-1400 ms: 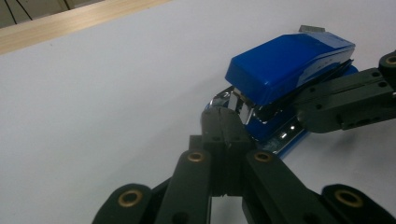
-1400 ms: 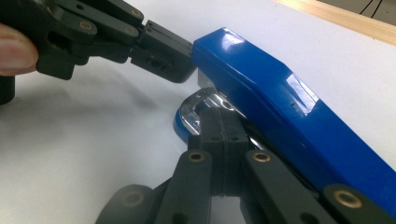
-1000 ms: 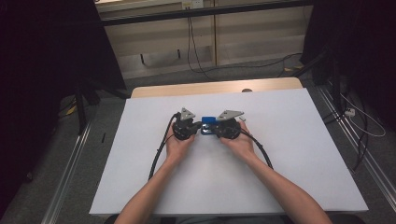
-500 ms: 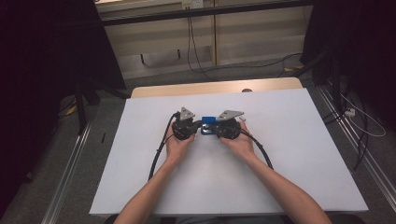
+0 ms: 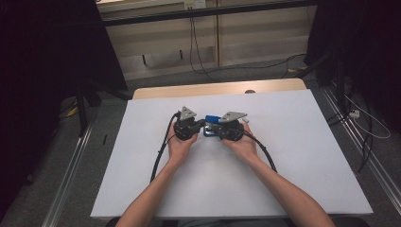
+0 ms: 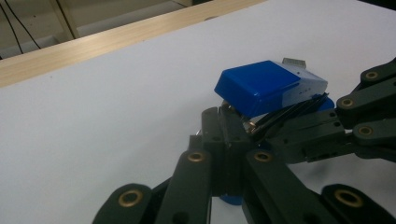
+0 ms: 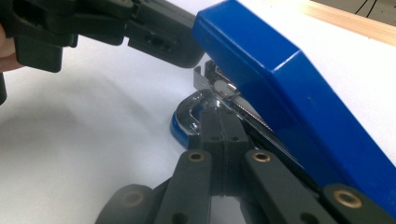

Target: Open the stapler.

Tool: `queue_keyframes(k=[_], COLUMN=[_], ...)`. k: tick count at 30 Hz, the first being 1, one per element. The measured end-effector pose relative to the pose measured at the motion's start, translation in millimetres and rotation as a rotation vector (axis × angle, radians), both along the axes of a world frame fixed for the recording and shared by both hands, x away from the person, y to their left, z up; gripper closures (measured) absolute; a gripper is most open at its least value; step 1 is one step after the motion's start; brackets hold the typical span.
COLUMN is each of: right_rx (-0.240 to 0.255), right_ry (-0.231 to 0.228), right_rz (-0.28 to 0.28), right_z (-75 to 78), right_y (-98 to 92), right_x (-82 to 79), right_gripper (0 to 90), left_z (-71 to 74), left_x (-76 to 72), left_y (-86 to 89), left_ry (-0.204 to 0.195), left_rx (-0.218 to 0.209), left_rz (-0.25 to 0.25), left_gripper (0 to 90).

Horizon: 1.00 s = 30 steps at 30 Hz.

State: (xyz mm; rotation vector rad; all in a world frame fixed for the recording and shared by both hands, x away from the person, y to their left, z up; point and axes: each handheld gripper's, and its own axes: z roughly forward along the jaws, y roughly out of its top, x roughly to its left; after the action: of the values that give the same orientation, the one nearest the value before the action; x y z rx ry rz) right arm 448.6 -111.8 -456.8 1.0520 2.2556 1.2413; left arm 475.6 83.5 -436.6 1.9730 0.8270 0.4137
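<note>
A blue stapler (image 5: 211, 119) lies at the middle of the white table (image 5: 293, 156), between my two grippers. Its blue top (image 6: 261, 88) is tilted up off its blue base (image 7: 180, 126). My left gripper (image 5: 204, 124) comes in from the left, its jaws shut together with their tips (image 6: 224, 116) against the metal under the stapler's front end. My right gripper (image 5: 215, 128) comes in from the right, also shut. Its tips (image 7: 217, 114) sit beneath the raised top, by the metal staple channel. Whether either pair pinches a thin metal part is hidden.
A wooden strip (image 5: 217, 90) runs along the table's far edge. Black cables (image 5: 161, 151) trail from both grippers across the white surface. Metal rails (image 5: 71, 165) and loose cords (image 5: 364, 127) line the floor on both sides.
</note>
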Motion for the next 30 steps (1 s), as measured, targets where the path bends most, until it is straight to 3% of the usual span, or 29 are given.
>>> queue_keyframes(k=[15,26,30], right_rx=[-0.01,0.001,-0.018], right_ry=[-0.016,-0.074,-0.097], right_rz=[0.009,-0.02,-0.028], right_z=[0.9,3.8,2.7], right_y=[3.8,7.8,9.0], right_x=[-0.8,-2.5,-2.5], right_gripper=[90.0,90.0,90.0], left_z=[4.0,6.9,8.1], left_x=[-0.7,0.3,-0.1], left_y=[-1.6,-1.7,-2.1], left_ry=[-0.009,-0.006,-0.008], left_rx=[-0.013,-0.032,-0.038], left_rz=[0.0,-0.005,-0.006], left_gripper=[90.0,90.0,90.0])
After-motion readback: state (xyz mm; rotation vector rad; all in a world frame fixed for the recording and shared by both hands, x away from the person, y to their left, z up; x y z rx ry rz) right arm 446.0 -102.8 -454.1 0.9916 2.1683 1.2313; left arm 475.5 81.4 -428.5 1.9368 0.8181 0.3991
